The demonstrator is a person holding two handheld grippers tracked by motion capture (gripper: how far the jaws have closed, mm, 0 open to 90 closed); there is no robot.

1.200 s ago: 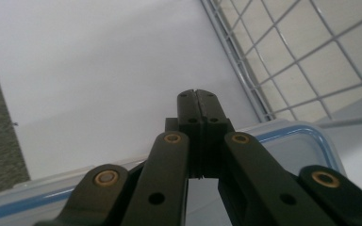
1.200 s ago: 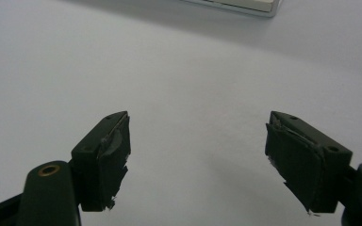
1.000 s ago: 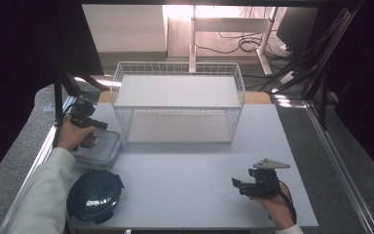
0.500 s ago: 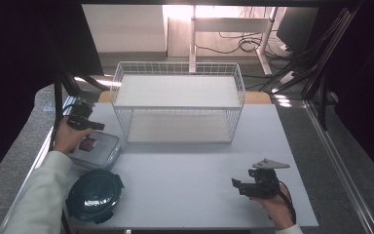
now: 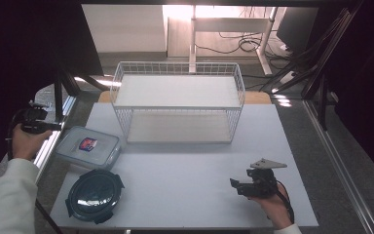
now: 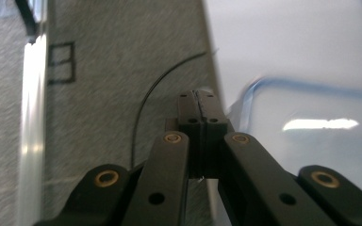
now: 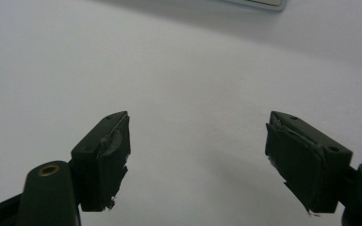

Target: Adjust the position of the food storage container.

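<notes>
My left gripper (image 5: 53,126) is off the table's left edge, held in a hand with a white sleeve; its jaws are shut with nothing between them, as the left gripper view (image 6: 199,101) shows. Just right of it lies a clear rectangular container (image 5: 88,147) with a blue-edged lid (image 6: 311,127) and a small red and blue label. A round dark-blue lidded container (image 5: 95,194) sits at the front left. My right gripper (image 5: 233,184) rests at the front right of the table, jaws open (image 7: 198,160) over bare white tabletop.
A white wire basket rack (image 5: 177,105) with two shelves stands at the back middle of the white table (image 5: 185,195). Grey carpet and a metal rail (image 6: 30,132) lie beyond the left edge. Chair legs and cables are behind the table.
My left gripper has moved left, away from the rectangular container and past the table's left edge. The right gripper has stayed put.
</notes>
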